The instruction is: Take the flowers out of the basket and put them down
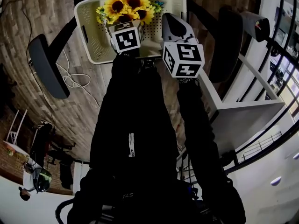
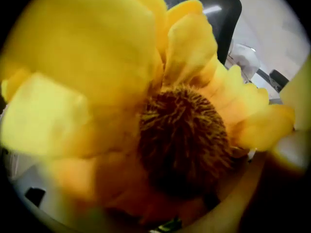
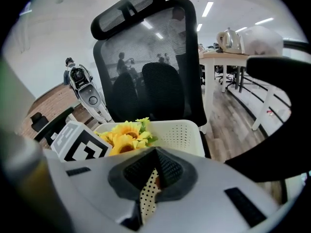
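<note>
Flowers point(image 1: 125, 6) are still seated in the basket point(image 1: 91, 43); removal and set-down are left. Left gripper point(image 1: 125, 24) is buried among them, jaws spread; the basket wall is pinched by right gripper point(image 3: 153, 171).

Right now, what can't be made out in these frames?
Left gripper jaws: blurred sunflower fills the left gripper view; its cube covers them in the head view.
Flower stems: under the blooms, head view.
Basket near rim, partly: behind the sleeves, head view.
</note>
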Tool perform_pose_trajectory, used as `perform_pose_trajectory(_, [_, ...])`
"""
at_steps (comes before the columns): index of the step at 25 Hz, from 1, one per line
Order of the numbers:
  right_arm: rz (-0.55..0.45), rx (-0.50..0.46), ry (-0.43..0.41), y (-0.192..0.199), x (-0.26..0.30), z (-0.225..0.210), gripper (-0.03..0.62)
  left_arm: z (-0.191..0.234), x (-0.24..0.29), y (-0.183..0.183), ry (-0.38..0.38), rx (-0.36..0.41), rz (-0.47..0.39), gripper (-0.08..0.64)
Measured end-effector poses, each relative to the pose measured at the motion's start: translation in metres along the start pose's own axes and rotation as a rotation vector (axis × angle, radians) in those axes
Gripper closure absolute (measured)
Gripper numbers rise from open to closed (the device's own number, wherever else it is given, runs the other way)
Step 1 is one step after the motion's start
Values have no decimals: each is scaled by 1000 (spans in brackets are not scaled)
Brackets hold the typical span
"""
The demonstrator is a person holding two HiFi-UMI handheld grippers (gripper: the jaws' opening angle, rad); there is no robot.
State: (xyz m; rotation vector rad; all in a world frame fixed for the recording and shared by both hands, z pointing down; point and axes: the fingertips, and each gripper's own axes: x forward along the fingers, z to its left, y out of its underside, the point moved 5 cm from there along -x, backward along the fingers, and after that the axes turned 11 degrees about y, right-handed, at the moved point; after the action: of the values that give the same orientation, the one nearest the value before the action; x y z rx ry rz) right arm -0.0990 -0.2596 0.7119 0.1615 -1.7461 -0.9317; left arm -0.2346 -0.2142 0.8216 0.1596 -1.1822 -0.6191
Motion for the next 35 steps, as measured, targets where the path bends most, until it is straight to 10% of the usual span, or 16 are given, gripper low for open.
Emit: perform_pose_trajectory(35, [6, 24, -2, 8, 10, -4, 580, 6, 8, -7, 28, 102, -222, 31])
